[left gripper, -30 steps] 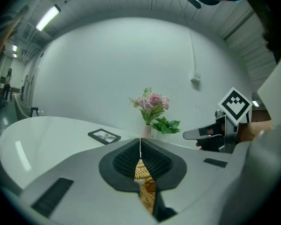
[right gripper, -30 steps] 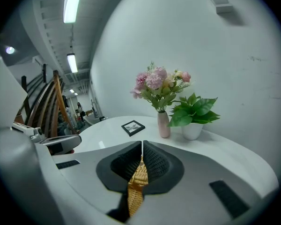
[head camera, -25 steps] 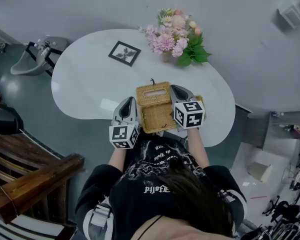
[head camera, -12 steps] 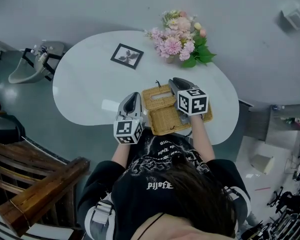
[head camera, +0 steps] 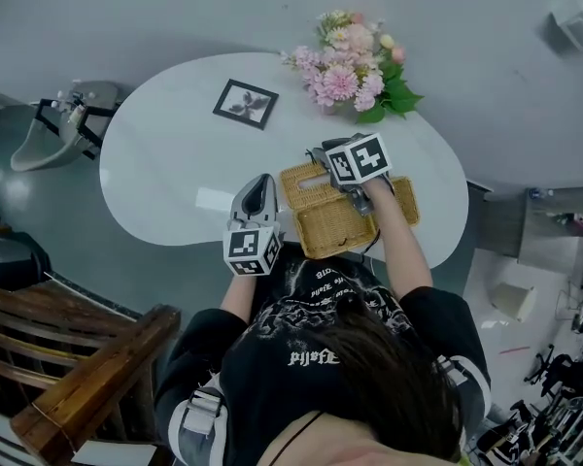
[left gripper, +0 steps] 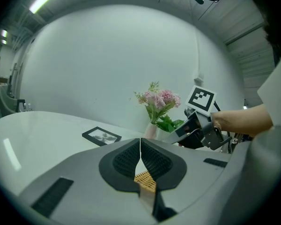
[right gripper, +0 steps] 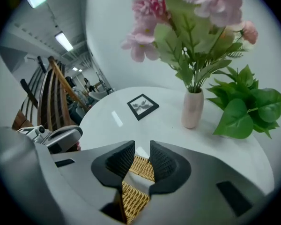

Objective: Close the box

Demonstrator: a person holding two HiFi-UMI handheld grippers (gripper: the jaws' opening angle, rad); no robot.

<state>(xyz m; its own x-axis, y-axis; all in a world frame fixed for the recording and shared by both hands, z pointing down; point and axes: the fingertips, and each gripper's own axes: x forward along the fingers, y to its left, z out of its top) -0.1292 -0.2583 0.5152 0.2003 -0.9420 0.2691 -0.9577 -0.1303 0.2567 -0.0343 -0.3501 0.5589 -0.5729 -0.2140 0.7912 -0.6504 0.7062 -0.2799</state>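
A woven tan wicker box [head camera: 338, 223] sits at the near edge of a white rounded tabletop [head camera: 175, 163]. The left gripper [left gripper: 140, 146] is just beside the box's left side, its fingers [left gripper: 126, 161] closed together. The right gripper [right gripper: 141, 156] is over the box's far part, its fingers [right gripper: 119, 159] opening, with wicker showing in the gap.

Head view: high overhead, steeply down, whole worktop [head camera: 175, 163] in frame.
Left gripper view: low at worktop's edge, facing flowers [left gripper: 158, 100].
Right gripper view: close over box [right gripper: 139, 165], facing flowers.
Shared: flowers, framed picture [head camera: 243, 103].
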